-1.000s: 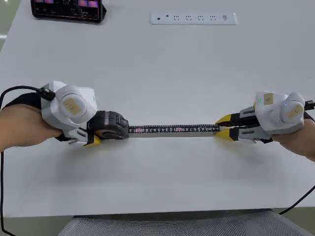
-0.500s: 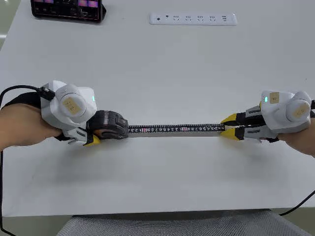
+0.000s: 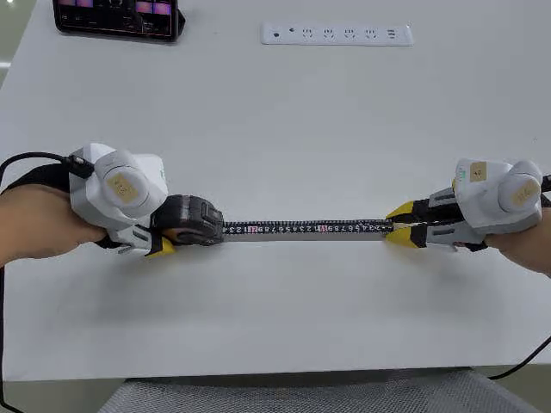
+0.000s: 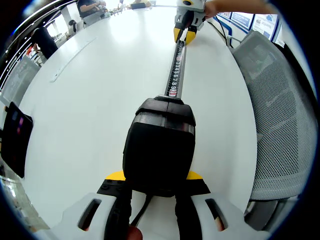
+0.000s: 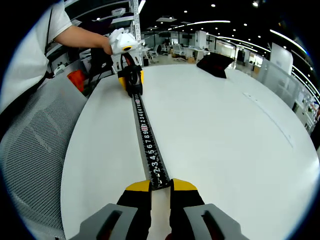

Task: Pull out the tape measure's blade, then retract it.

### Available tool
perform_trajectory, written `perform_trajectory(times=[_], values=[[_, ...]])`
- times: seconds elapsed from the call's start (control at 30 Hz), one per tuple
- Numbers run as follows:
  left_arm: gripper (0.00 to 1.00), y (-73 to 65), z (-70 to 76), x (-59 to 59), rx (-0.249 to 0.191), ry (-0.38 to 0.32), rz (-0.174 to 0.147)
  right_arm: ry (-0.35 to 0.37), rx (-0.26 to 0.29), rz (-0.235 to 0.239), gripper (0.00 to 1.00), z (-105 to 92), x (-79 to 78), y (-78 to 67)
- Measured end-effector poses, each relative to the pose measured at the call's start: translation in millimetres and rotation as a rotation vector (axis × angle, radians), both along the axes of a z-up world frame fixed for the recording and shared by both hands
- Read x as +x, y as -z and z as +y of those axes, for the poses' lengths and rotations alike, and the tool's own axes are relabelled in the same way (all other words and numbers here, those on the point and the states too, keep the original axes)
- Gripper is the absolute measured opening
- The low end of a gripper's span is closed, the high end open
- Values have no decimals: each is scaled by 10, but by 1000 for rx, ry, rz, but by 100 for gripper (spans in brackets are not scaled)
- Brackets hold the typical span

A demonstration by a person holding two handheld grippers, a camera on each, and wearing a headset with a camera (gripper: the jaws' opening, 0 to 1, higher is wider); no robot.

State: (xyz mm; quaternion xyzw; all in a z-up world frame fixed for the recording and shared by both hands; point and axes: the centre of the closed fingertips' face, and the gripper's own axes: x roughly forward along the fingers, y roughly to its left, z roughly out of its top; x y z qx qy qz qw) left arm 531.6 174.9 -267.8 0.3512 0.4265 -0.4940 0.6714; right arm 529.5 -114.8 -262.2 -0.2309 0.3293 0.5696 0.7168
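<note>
White bench (image 3: 284, 129) spreads wide under both grippers, with office lights and desks in the far background of the right gripper view. One tape measure (image 3: 189, 220) lies on the bench, its black housing clamped between the jaws of the left gripper (image 3: 165, 231), which are pressed against the housing's two sides; in the left gripper view the housing sits directly ahead of the yellow tips. The only thing coming out of that housing is the blade (image 3: 306, 228), which leaves its mouth and runs straight away from the left gripper, lying flat along the bench with its printed numbers facing up. At the blade's far end the right gripper (image 3: 398, 224) has its two yellow-tipped jaws closed on the tip, pinching it, so the blade spans the whole gap between the two grippers. Both grippers lie low and roughly level, pointing at each other, the left hand (image 3: 39, 225) and the right hand (image 3: 525, 249) wrapped behind their white bodies. A black cable (image 3: 17, 163) loops off behind the left gripper. Well beyond both grippers, at the bench's far edge, lie one white power strip (image 3: 337, 33) and one dark screen (image 3: 116, 15). One grey mesh chair (image 3: 301, 391) shows at the near edge.
</note>
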Motion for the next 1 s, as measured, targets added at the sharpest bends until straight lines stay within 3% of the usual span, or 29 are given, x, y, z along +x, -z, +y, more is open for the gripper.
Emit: perform_trajectory(times=[0.5,1.0], values=[[29,-15,-26,3,-13,2,-16,-97,-95,-3,11,-6,-16,26],[31,-26,-38,14,-39,-25,-15,-87,-102,7,15,-6,-17,14]])
